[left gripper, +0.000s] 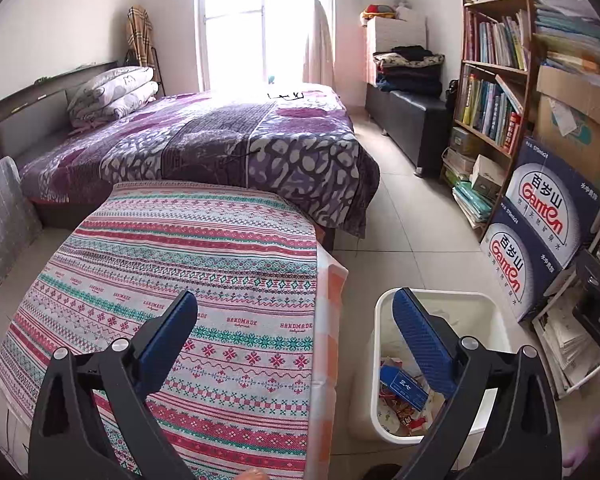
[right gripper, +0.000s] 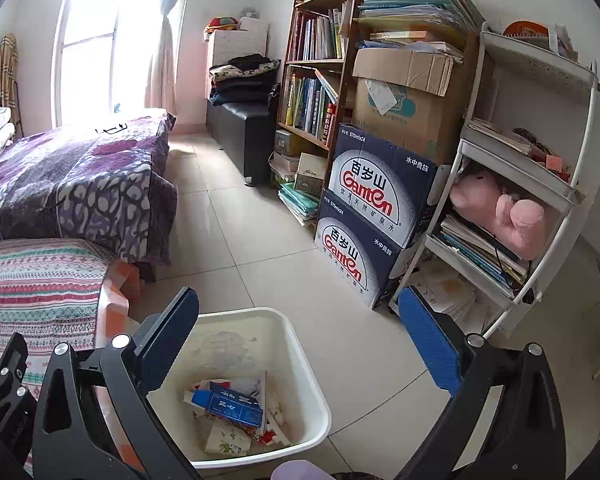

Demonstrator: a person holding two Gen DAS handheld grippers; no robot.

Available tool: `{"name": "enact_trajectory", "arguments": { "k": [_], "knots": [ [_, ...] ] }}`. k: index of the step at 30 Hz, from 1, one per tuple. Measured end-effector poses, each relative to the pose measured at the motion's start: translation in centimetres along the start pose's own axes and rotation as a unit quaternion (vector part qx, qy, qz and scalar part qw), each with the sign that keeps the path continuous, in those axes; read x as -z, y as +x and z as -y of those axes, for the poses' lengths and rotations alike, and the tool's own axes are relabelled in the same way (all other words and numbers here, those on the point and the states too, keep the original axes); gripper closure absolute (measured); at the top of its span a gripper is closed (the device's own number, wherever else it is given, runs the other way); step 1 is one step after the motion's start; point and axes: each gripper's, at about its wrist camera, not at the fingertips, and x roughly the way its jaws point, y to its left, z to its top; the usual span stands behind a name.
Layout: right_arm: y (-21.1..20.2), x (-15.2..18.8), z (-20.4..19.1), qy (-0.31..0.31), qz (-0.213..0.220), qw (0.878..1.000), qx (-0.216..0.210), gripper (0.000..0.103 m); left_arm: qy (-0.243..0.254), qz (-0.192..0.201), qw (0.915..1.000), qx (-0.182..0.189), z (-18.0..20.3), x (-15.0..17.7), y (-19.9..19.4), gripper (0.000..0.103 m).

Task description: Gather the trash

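A white plastic trash bin [left gripper: 496, 312] [right gripper: 308, 364] stands on the tiled floor beside a low table under a striped patterned cloth [left gripper: 172, 264] [right gripper: 32, 280]. Inside the bin lie a blue carton [left gripper: 404, 386] [right gripper: 230, 404], paper scraps and wrappers. My left gripper [left gripper: 296, 300] is open and holds nothing; one finger hangs over the cloth, the other over the bin. My right gripper [right gripper: 300, 300] is open too, with nothing between its fingers, above the bin's far rim and the floor. At the lower left edge of the right wrist view shows part of the left gripper's black frame [right gripper: 4, 392].
A bed with a purple cover [left gripper: 228, 148] [right gripper: 72, 184] stands behind the table. Along the right wall are stacked blue water cartons [left gripper: 540, 232] [right gripper: 372, 220], a bookshelf [left gripper: 496, 80] [right gripper: 320, 80], a white rack [right gripper: 532, 168] and a dark bench [left gripper: 408, 120]. A tiled aisle [right gripper: 236, 216] runs between bed and shelves.
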Motion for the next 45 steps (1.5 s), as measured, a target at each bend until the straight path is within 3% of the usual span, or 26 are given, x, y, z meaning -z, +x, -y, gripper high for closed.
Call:
{"name": "enact_trajectory", "arguments": {
  "k": [5, 19, 23, 31, 45],
  "knots": [
    [-0.2, 0.3, -0.2, -0.001, -0.001, 1.0, -0.006, 0.007, 0.003, -0.011, 0.9997, -0.022, -0.3, 0.1, 0.0, 0.007],
    [-0.7, 1.4, -0.7, -0.032, 0.025, 0.999, 0.005, 0.007, 0.004, -0.006, 0.9993, -0.037, -1.1, 0.8, -0.3, 0.007],
    [-0.1, 1.3, -0.1, -0.021, 0.005, 1.0, -0.004, 0.007, 0.007, -0.017, 0.9997, -0.013, -0.5, 1.1, -0.1, 0.007],
    [-0.5, 1.1, 0.7, -0.013, 0.005, 1.0, 0.004, 0.007, 0.01, -0.023, 0.9997, 0.006, 1.0, 0.9, 0.1, 0.007],
    [0.4, 1.3, 3.3, 0.004, -0.007, 1.0, 0.023, 0.007, 0.027, -0.03, 0.9991, 0.014, 3.4, 1.1, 0.2, 0.007]
  ]
}}
